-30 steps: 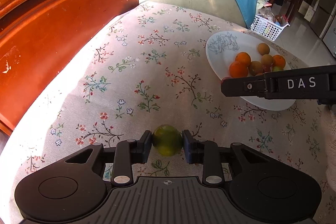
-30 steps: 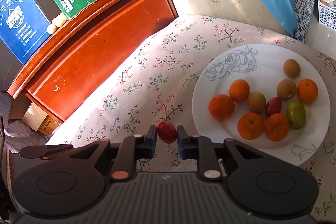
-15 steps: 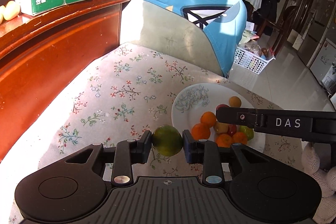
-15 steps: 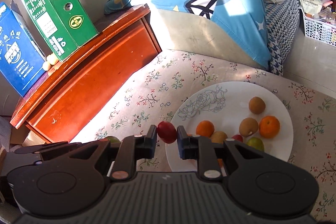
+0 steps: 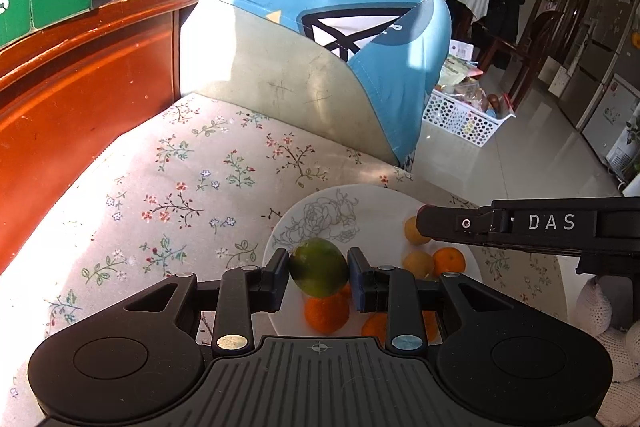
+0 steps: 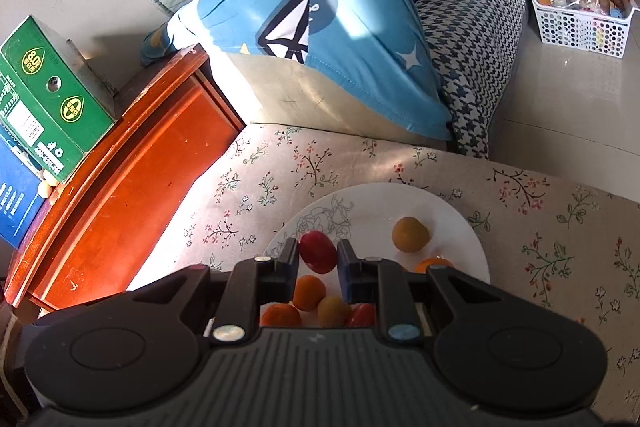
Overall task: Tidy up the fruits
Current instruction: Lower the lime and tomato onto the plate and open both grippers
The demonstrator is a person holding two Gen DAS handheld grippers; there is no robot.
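Left gripper [image 5: 319, 268]: pinching a round green fruit [image 5: 319, 266] between both pads, above the near rim of the white round plate with a grey rose drawing [image 5: 320, 211].
Right gripper [image 6: 318, 259]: pinching a small red oval fruit [image 6: 318, 251], above the left part of the same plate [image 6: 448, 215].
Plate load: oranges [image 5: 326, 311] and brownish round fruits [image 6: 410, 234] crowd the near half; the far half by the rose drawing is bare.
Landmark: plate sits on a floral-printed cloth [image 5: 192, 187], near its floor-side edge.
Risk, roll-off: both fruits are round; released from height they would likely bounce off the shallow plate onto the cloth or floor.
Risk, knock-on: dropping onto the crowded half could shove resting fruit over the rim.
Risk, collision: both grippers converge over one plate; the right tool's black arm [image 5: 532, 223] already crosses the left camera's view, so they may clash.
Risk, bruising: hard to judge squeeze force; the red fruit looks soft.
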